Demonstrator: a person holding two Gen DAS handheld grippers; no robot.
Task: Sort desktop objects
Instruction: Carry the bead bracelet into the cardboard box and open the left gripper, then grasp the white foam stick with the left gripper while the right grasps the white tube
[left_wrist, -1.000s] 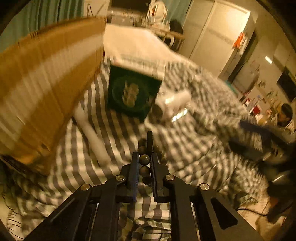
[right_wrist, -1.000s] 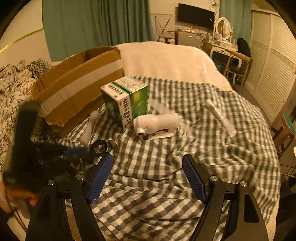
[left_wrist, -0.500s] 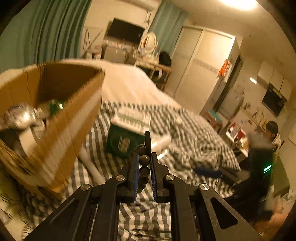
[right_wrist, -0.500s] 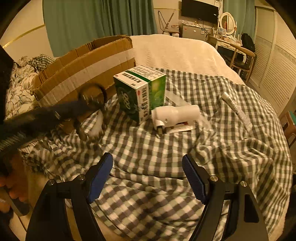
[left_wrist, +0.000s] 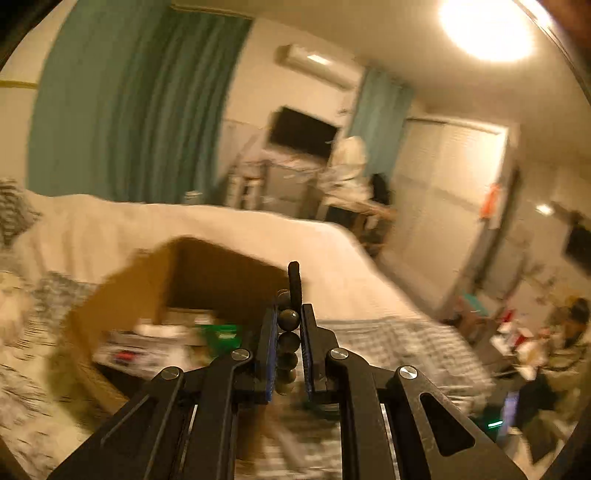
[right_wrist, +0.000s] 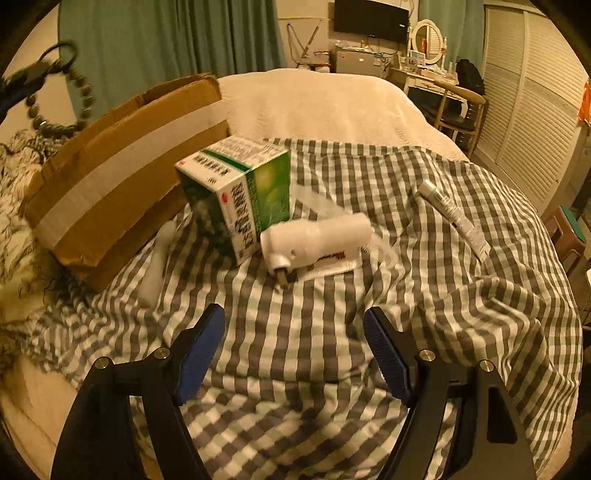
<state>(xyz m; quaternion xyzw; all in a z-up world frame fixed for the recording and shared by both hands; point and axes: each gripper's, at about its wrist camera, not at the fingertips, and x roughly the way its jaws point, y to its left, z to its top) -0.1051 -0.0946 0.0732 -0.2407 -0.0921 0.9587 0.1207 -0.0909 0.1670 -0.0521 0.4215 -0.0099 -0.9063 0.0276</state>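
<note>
The left gripper (left_wrist: 289, 323) has its jaws nearly closed, pinching a string of dark beads (left_wrist: 288, 319) between the blue pads. In the right wrist view the beads (right_wrist: 55, 96) dangle in a loop above the cardboard box (right_wrist: 122, 173). The right gripper (right_wrist: 294, 330) hovers over the checked cloth (right_wrist: 295, 332) on the bed, jaws wide apart and holding nothing. Ahead of it lie a green carton (right_wrist: 240, 195), a white bottle (right_wrist: 317, 238) and a tube (right_wrist: 456, 219).
</note>
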